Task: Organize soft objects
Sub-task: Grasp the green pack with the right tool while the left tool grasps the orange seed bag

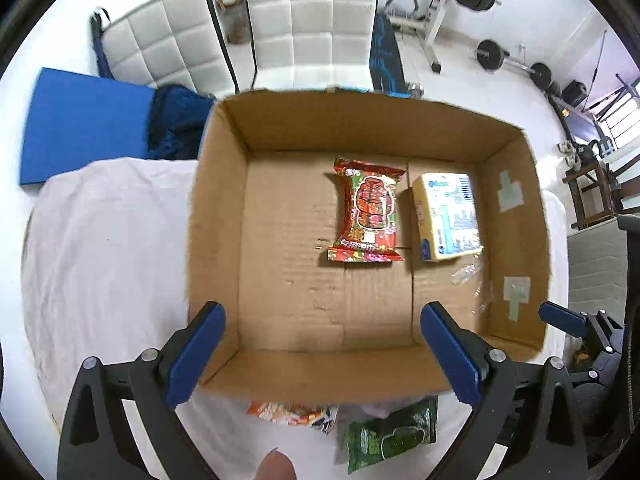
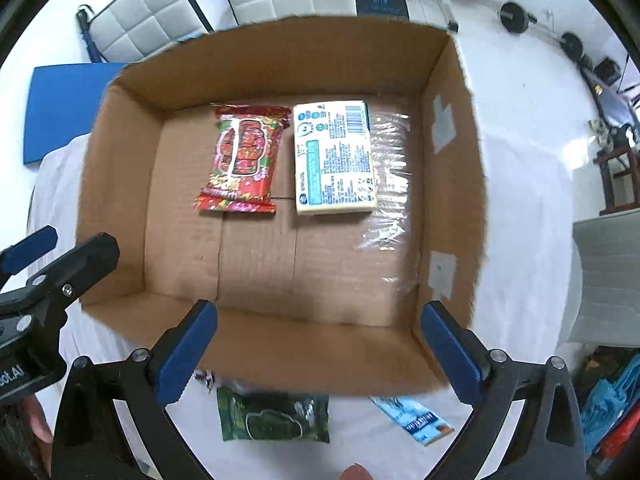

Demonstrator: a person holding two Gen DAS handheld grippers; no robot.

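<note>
both tongs, left gripper [image 1: 322, 354] and right gripper [image 2: 320, 350], wide open, empty. green packet [image 2: 274, 416] bottom centre: straddle, pinch its middle, lift over the box [image 2: 320, 350] wall.

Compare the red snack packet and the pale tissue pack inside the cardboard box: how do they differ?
The red snack packet is red with crimped ends; the pale tissue pack is cream with blue print and a barcode. The packet looks flat and pinched, the pack blocky. Both lie flat, side by side, on the cardboard box floor.
</note>
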